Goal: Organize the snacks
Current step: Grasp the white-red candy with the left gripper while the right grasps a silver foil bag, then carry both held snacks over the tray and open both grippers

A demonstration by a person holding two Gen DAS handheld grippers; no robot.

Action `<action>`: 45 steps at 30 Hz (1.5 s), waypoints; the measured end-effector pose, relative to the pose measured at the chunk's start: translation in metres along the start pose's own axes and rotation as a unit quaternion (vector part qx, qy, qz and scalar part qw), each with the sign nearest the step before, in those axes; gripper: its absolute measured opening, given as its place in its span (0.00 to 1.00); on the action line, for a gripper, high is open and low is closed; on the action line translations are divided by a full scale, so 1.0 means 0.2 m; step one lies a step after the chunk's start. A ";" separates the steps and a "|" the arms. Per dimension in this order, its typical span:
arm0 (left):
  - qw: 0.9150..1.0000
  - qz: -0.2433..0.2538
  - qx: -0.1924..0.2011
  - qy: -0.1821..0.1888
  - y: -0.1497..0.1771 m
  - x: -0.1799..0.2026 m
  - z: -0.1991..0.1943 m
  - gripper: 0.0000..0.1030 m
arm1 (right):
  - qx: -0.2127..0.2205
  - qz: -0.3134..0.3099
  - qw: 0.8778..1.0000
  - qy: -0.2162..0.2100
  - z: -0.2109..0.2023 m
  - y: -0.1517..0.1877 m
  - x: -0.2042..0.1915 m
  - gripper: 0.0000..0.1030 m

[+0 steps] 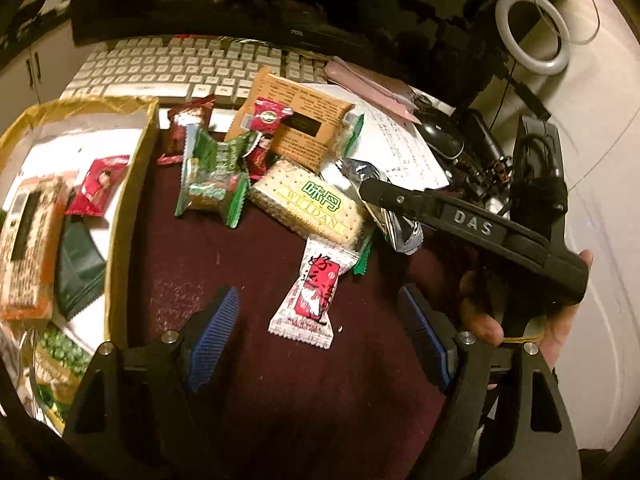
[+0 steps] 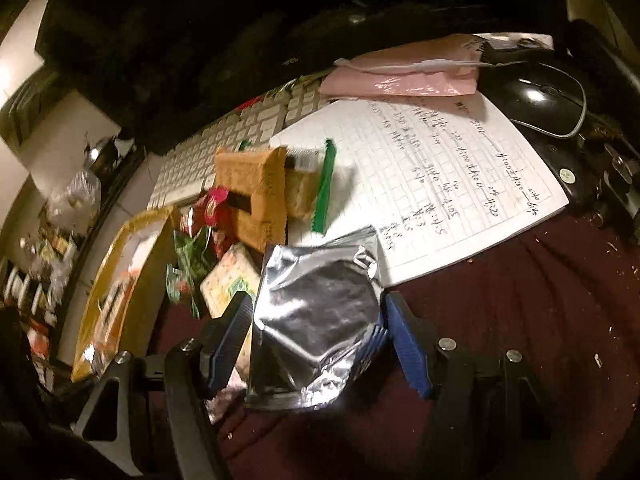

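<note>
A pile of wrapped snacks lies on a dark red cloth: a red-and-white candy (image 1: pixel 310 298), a WEIDAN cracker pack (image 1: pixel 310 204), a green pack (image 1: pixel 212 180) and an orange biscuit pack (image 1: pixel 298 124). My left gripper (image 1: pixel 320 332) is open and empty just above the red-and-white candy. My right gripper (image 2: pixel 316 320) is shut on a silver foil packet (image 2: pixel 316 312), which also shows in the left wrist view (image 1: pixel 360 176) at the pile's right edge. A gold-rimmed box (image 1: pixel 132 200) at the left holds several snacks; it also shows in the right wrist view (image 2: pixel 116 264).
A white keyboard (image 1: pixel 180 68) lies behind the pile. A handwritten grid sheet (image 2: pixel 440 184), a pink packet (image 2: pixel 404 76) and a black mouse (image 2: pixel 544 100) lie to the right. A ring light (image 1: pixel 532 32) and cables stand at the far right.
</note>
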State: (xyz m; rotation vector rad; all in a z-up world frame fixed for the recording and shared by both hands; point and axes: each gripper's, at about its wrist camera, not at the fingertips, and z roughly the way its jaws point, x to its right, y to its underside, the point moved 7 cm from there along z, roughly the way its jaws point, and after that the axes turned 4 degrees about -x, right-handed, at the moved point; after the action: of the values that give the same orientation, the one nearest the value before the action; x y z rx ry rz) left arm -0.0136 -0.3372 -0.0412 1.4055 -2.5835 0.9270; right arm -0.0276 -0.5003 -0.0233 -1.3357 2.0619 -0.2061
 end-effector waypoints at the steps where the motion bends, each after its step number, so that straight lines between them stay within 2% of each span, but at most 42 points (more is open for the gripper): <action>1: 1.000 0.006 0.000 -0.007 0.00 0.01 0.01 0.79 | 0.003 0.000 1.000 0.000 -0.01 0.00 0.00 0.60; 4: 1.000 0.016 -0.009 -0.017 0.00 0.03 0.07 0.77 | 0.008 -0.001 1.000 0.005 -0.02 0.00 0.01 0.57; 7: 0.999 0.023 -0.023 -0.024 0.00 0.05 0.13 0.58 | 0.014 0.009 1.000 -0.002 -0.03 0.00 0.02 0.57; 9: 0.999 0.027 -0.034 -0.033 0.02 0.06 0.17 0.38 | 0.021 0.018 1.000 -0.004 -0.04 -0.01 0.04 0.57; 11: 0.997 0.036 -0.032 -0.057 0.02 0.05 0.19 0.31 | 0.031 0.029 0.999 -0.007 -0.05 -0.03 0.06 0.57; 19: 0.995 0.053 -0.019 -0.081 0.07 0.08 0.15 0.26 | 0.054 0.022 0.998 -0.017 -0.09 -0.04 0.03 0.57; 23: 0.998 0.013 0.024 -0.051 0.06 0.02 0.00 0.23 | 0.067 0.003 0.998 -0.017 -0.10 -0.04 -0.01 0.57; 25: 0.998 -0.005 0.043 -0.049 0.06 -0.03 -0.09 0.20 | 0.075 -0.009 0.997 -0.017 -0.12 -0.05 -0.03 0.57; 28: 0.995 -0.044 0.075 -0.038 0.04 -0.14 -0.25 0.20 | 0.096 -0.035 0.994 -0.024 -0.16 -0.05 -0.09 0.57; 32: 0.988 -0.102 0.107 -0.039 0.04 -0.35 -0.43 0.19 | 0.111 -0.047 0.991 -0.050 -0.20 -0.04 -0.17 0.57; 36: 0.979 -0.144 0.138 -0.046 0.03 -0.55 -0.58 0.19 | 0.101 -0.048 0.989 -0.095 -0.22 0.01 -0.34 0.57; 39: 0.971 -0.165 0.157 -0.069 0.01 -0.70 -0.65 0.19 | 0.082 -0.069 0.987 -0.123 -0.19 0.05 -0.51 0.57; 42: 0.965 -0.180 0.168 -0.088 -0.05 -0.85 -0.68 0.19 | 0.058 -0.096 0.984 -0.138 -0.09 0.06 -0.68 0.57; 45: 0.963 -0.187 0.169 -0.098 -0.14 -0.97 -0.69 0.19 | 0.032 -0.110 0.983 -0.144 0.05 -0.01 -0.86 0.57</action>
State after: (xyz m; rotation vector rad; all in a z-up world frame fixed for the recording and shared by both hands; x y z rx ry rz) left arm 0.0908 -0.1303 0.0217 2.0787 -2.2224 1.2577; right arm 0.0247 -0.3509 0.0463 -1.4612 1.6558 -0.1631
